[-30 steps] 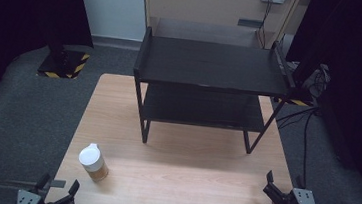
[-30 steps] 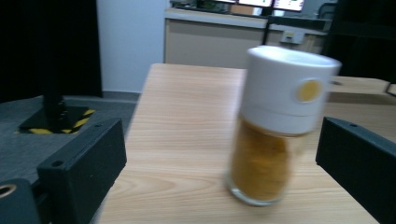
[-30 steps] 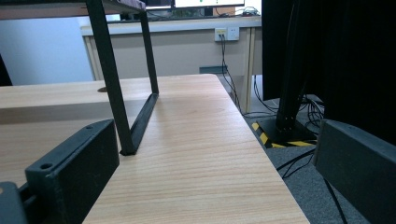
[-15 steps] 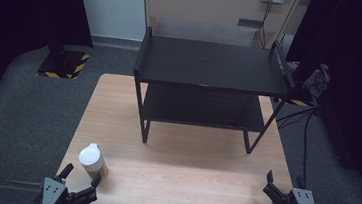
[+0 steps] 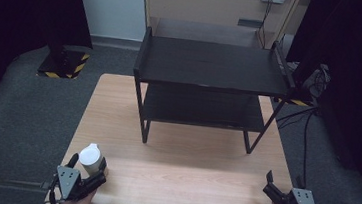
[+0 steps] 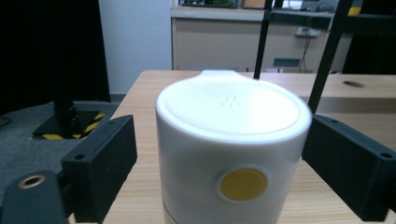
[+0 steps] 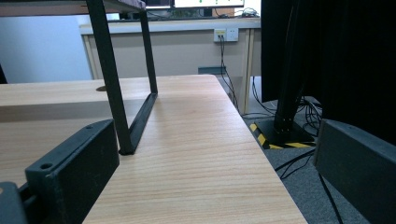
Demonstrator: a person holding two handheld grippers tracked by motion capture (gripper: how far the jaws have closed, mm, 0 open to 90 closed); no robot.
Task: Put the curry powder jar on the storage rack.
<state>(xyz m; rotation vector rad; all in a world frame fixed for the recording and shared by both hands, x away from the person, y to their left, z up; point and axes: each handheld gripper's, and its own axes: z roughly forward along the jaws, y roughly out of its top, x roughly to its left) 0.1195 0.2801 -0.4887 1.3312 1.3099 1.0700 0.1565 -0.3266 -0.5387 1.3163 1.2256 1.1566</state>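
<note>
I can't see the cup (image 6: 232, 149) base; white lid, yellow dot. Left hand-held gripper (image 5: 87, 169) open around it, right hand-held gripper (image 5: 281, 186) open, empty.

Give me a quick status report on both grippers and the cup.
Left gripper open, jaws either side of white-lidded paper cup, not clamped. Right gripper open, empty, near table's right corner. Black two-tier metal shelf stands ahead; bare wooden table between.

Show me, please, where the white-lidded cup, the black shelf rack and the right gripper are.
cup (image 6: 233, 154), left gripper view, on its front wall
shelf rack (image 5: 212, 65), high view, on its top shelf
right gripper (image 5: 283, 185), high view, between its fingertips
</note>
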